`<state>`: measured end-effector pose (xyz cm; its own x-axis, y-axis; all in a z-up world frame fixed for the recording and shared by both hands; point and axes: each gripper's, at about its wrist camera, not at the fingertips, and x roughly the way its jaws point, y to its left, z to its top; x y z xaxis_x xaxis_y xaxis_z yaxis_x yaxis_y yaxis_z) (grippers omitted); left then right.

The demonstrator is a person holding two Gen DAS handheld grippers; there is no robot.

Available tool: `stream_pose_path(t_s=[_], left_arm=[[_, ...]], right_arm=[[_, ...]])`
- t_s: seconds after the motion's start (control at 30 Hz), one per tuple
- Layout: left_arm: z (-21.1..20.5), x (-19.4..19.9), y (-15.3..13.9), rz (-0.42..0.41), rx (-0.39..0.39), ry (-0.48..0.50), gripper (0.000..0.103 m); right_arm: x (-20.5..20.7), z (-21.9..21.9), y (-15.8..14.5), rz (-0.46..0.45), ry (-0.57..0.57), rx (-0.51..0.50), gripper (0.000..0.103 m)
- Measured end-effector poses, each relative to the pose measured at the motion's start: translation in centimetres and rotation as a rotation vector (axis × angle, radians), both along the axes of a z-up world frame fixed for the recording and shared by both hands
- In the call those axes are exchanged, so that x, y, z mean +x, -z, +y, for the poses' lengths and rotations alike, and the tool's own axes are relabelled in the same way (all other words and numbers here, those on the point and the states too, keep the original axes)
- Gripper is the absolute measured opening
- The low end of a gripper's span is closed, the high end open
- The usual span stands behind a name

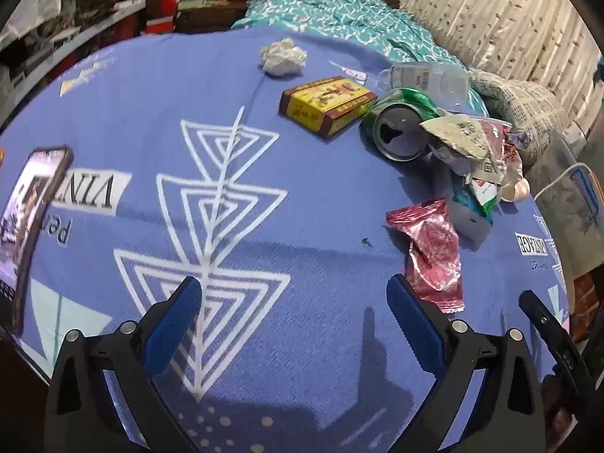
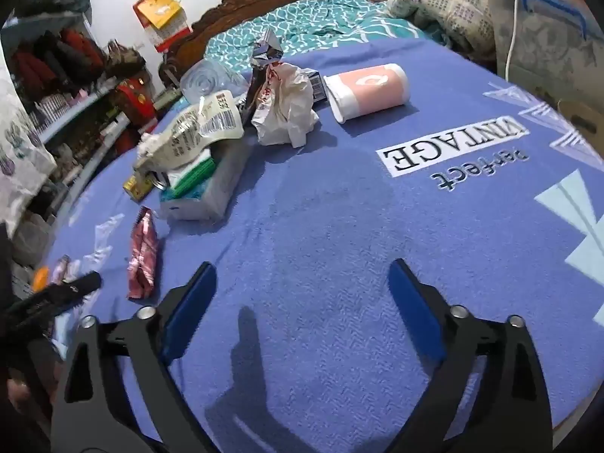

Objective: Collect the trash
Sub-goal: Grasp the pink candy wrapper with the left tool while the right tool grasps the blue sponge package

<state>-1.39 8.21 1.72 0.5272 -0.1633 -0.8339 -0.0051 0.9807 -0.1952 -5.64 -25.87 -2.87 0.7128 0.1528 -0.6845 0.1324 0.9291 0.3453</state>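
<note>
Matt, woven blue bedspread [image 1: 302, 226] carries a shiny crushed metal can [image 1: 400, 128], glossy pink foil wrapper [image 1: 434, 249], crumpled white paper [image 1: 283, 56], printed cardboard box [image 1: 326, 104] and clear plastic bottle [image 1: 426, 77]; carved wooden headboard [image 2: 241, 15] behind.

Box [image 1: 326, 106] behind can [image 1: 402, 128], perhaps touching

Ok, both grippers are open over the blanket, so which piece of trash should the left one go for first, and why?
Probably the pink wrapper: it lies flat and alone, just ahead of the open left gripper, nearer than the can.
</note>
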Motion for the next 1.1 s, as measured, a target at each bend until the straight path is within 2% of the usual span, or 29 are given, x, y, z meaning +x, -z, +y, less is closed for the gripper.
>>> stream_pose_path(t_s=[0.33, 0.47, 0.67, 0.7, 0.73, 0.8, 0.87, 1.07, 1.1], left_arm=[[-0.5, -0.2, 0.3, 0.009, 0.022, 0.016, 0.094], [-0.3, 0.0, 0.2, 0.011, 0.012, 0.013, 0.094], [-0.2, 0.3, -1.6, -0.078, 0.076, 0.027, 0.094], [-0.4, 0.4, -1.8, -0.086, 0.084, 0.042, 0.090], [-0.6, 0.6, -2.0, -0.089, 0.088, 0.057, 0.084], [-1.5, 0.9, -2.2, -0.080, 0.081, 0.103, 0.079], [-2.6, 1.1, -2.3, -0.076, 0.060, 0.148, 0.078], [-7.4, 1.8, -2.0, -0.068, 0.040, 0.306, 0.080], [-8.0, 2.0, -1.7, -0.058, 0.040, 0.316, 0.080]], right_arm=[[-0.2, 0.2, 0.2, -0.025, -0.007, 0.030, 0.100], [-0.5, 0.2, -0.1, -0.018, -0.007, -0.004, 0.099], [-0.4, -0.4, -0.1, -0.027, -0.012, 0.004, 0.058], [-0.4, -0.5, -0.1, -0.030, -0.021, 0.004, 0.045], [-0.3, -0.4, -0.2, -0.032, -0.031, 0.005, 0.037], [-0.3, -0.2, -0.4, -0.051, -0.039, -0.013, 0.037], [-0.3, 0.1, -0.7, -0.076, -0.047, -0.037, 0.037], [1.0, -0.1, -1.1, -0.040, -0.081, -0.014, 0.040], [1.4, -0.1, -1.2, -0.030, -0.088, -0.013, 0.045]])
